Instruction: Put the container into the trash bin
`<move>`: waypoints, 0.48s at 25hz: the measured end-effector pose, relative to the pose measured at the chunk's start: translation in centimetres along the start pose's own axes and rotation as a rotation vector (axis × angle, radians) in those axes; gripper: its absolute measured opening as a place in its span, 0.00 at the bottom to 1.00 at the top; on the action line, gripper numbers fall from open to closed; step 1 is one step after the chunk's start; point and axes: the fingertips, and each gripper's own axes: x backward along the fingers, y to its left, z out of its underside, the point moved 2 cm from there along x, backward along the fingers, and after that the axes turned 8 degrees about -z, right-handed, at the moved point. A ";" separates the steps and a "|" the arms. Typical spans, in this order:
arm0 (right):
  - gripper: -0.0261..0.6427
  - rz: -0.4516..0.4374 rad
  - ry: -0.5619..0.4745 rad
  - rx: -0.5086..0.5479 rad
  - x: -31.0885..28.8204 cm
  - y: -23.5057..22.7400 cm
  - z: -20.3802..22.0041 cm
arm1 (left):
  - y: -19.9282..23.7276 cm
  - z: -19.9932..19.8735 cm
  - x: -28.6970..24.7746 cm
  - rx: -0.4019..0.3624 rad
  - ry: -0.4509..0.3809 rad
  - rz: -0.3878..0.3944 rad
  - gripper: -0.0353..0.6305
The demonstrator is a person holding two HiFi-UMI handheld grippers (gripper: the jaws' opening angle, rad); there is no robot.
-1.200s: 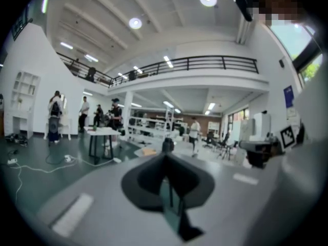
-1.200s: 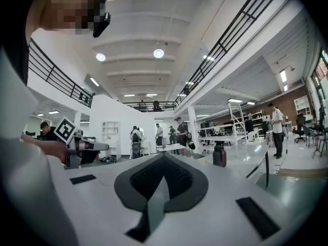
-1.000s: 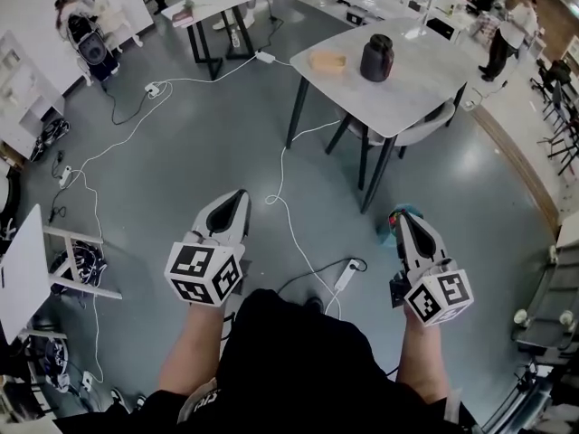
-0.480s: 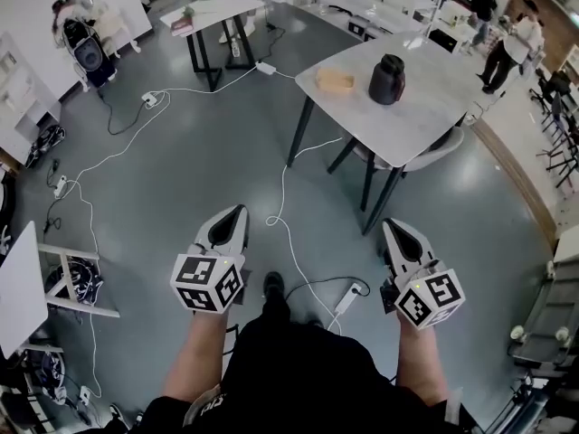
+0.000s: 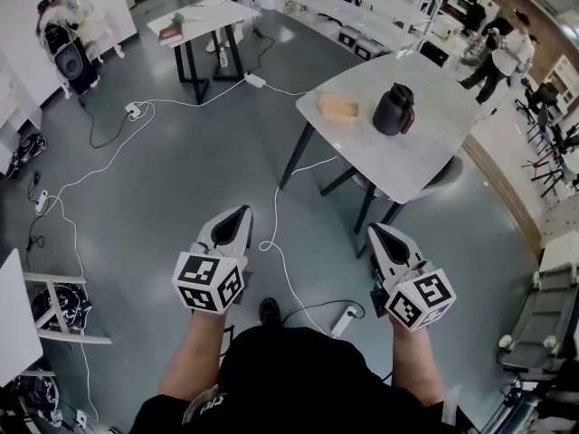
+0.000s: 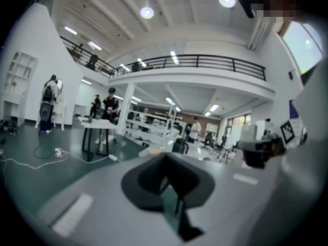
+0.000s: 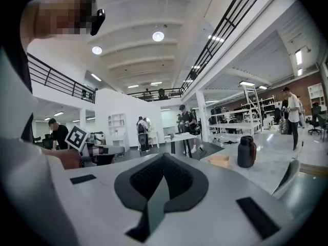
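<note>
A tan container (image 5: 337,107) lies on a grey table (image 5: 425,156) ahead, beside a dark jug (image 5: 394,109). In the right gripper view the container (image 7: 221,160) and the jug (image 7: 246,151) stand to the right of the jaws, still far off. In the left gripper view the jug (image 6: 179,146) shows small just above the jaws. My left gripper (image 5: 240,213) and right gripper (image 5: 374,231) are held out over the floor, short of the table. Both are shut with nothing between their jaws. No trash bin shows.
White cables cross the floor, and a power strip (image 5: 345,295) lies between my hands. A grey chair (image 5: 432,172) is tucked under the table. A second table (image 5: 194,16) stands at the back left, a white shelf (image 5: 14,315) at the near left. People (image 5: 507,43) stand at the back right.
The view has moved forward across the floor. The table with the container and jug has come nearer and lower in the head view. Both grippers stay shut and held out in front.
</note>
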 end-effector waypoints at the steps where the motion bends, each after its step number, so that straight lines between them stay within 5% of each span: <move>1: 0.03 0.006 0.001 -0.001 -0.7 0.0 -0.2 | 0.2 -0.6 -0.5 -0.013 -0.011 0.022 0.06; 7: 0.03 0.075 -0.013 -0.008 -3.3 -0.8 -0.8 | 1.7 -2.8 -2.9 -0.062 -0.041 0.110 0.06; 12: 0.03 0.089 0.023 -0.033 -3.8 -1.5 0.3 | 2.3 -2.8 -4.6 -0.030 -0.027 0.125 0.06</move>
